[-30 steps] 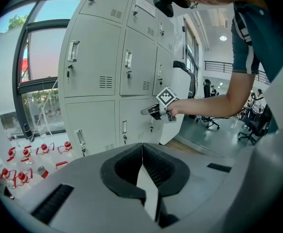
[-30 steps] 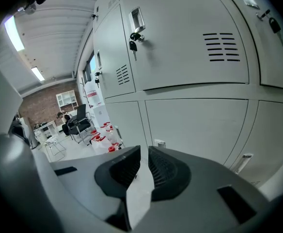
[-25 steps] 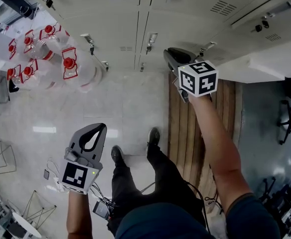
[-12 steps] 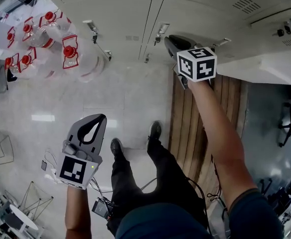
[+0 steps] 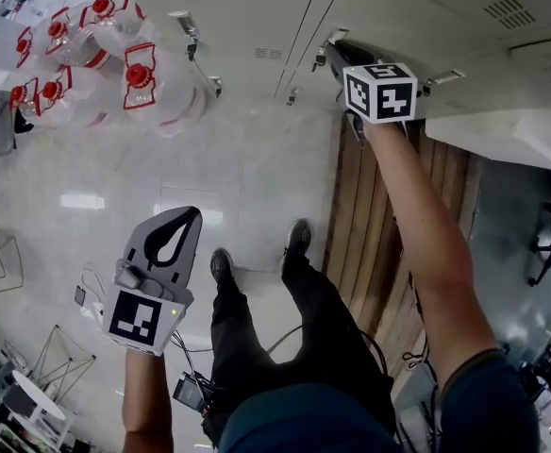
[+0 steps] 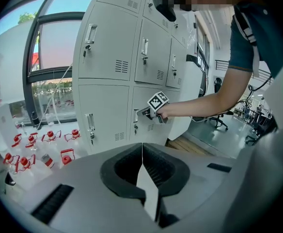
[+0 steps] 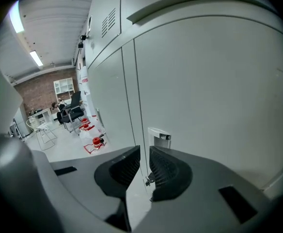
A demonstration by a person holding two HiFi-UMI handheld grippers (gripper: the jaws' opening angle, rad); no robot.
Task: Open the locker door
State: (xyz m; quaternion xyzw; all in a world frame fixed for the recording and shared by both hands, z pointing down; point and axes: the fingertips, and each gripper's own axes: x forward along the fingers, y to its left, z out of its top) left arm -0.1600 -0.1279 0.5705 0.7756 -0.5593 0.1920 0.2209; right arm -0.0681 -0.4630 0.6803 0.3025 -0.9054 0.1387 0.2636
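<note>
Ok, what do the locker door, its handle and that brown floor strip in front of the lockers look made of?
Locker door: likely painted sheet metal, pale grey, smooth with a soft sheen.
Handle: looks like polished metal, with bright reflections on it.
Floor strip: brown boards with long seams, either wood or wood-look laminate; I can't tell which.

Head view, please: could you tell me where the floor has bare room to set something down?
The pale floor is bare between the bottles, the lockers and the person's shoes. The wooden strip under the right arm is bare too. It is crowded at the bottles and by the wire stands at left.
</note>
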